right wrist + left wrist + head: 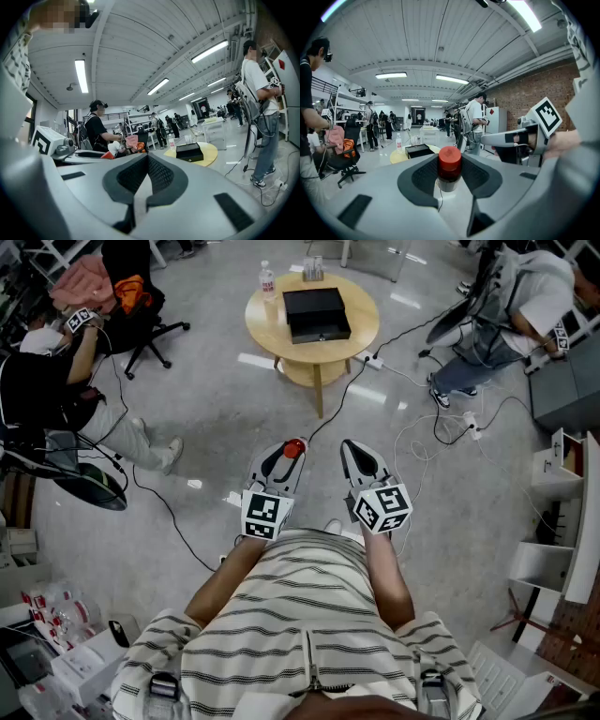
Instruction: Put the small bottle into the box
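My left gripper (287,457) is shut on a small bottle with a red cap (295,447), held upright at waist height. In the left gripper view the bottle (449,169) stands between the dark pads. Beside it, my right gripper (352,450) is shut with nothing in it; its pads (161,174) meet in the right gripper view. The open black box (317,314) lies on a round wooden table (361,332) some way ahead across the floor. The box (419,150) also shows beyond the left jaws, and the same box (190,152) beyond the right jaws.
A water bottle (267,279) and glasses (312,268) stand on the table's far side. Black and white cables (349,381) run over the floor between me and the table. A seated person (56,399) and office chair (141,310) are left, another person (511,315) right, shelves (562,521) at right.
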Tool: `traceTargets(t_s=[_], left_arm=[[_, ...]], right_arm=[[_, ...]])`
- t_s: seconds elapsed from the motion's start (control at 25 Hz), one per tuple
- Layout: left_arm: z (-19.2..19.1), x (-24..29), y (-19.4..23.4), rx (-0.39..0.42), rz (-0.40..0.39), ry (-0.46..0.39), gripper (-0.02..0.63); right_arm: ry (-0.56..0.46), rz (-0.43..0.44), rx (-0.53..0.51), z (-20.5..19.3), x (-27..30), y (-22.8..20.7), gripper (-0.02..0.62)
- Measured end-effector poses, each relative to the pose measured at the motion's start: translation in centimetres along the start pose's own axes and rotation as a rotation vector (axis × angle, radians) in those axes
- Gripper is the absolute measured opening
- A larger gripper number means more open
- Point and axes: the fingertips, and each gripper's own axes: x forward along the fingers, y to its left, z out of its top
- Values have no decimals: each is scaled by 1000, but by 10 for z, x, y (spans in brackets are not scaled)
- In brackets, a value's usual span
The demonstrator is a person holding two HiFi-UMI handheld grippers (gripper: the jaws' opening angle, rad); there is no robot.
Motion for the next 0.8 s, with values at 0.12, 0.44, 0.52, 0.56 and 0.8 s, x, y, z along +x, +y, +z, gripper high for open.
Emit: traceTargets(t_s=[0.12, 0.44, 0.52, 0.56, 0.8], left_arm=[[-2, 0, -3, -7, 10, 2, 155], [1, 17, -17, -9, 29, 5, 155], [3, 22, -24, -14, 44, 3, 155], [3, 25, -28, -17, 53, 1, 155], [7, 41, -54, -40, 84, -17, 155]], right_arm=[[7, 4, -4, 0, -6, -2, 15], [-3, 33, 2, 6, -14, -22, 17], [0, 42, 3, 9, -19, -31, 17], [1, 46, 4, 10, -22, -36, 17], [13, 78, -8, 11, -43, -63, 17]])
